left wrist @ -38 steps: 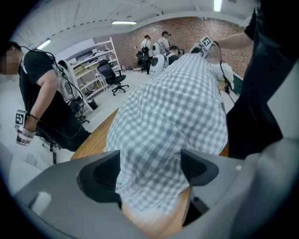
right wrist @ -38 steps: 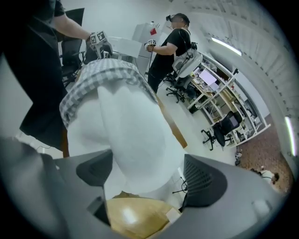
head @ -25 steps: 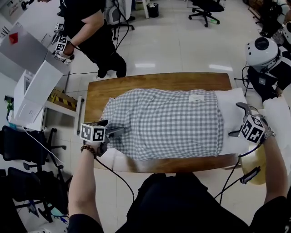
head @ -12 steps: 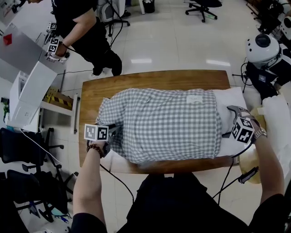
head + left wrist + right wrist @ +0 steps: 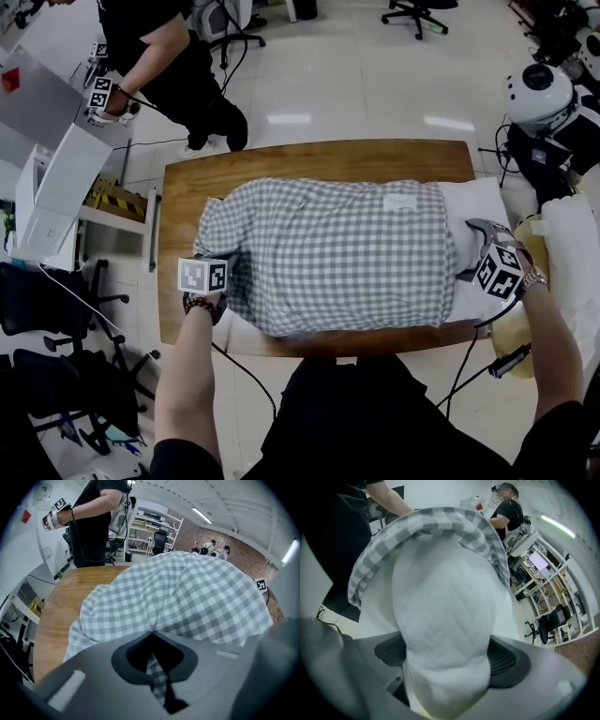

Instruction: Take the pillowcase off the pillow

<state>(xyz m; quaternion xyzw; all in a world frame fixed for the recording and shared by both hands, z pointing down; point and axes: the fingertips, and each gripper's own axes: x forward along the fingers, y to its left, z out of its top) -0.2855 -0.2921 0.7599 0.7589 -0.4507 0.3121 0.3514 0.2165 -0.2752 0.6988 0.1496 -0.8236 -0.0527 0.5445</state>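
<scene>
Head view — my left claw (image 5: 230,274) clamps pillowcase (image 5: 337,253) at 9 o'clock; right claw (image 5: 469,251), just closing, squeezes pillow (image 5: 472,202) — bystander (image 5: 178,56) beyond worktop (image 5: 309,159), 11 o'clock.

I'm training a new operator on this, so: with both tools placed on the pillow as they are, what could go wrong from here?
1. The left tool is shut on only a thin fold of the pillowcase; a hard pull might slip it free.
2. The right tool has just been closing on the soft white end of the pillow, which bulges between its jaws; it could squeeze out, so the pillow would drag along with the case.
</scene>
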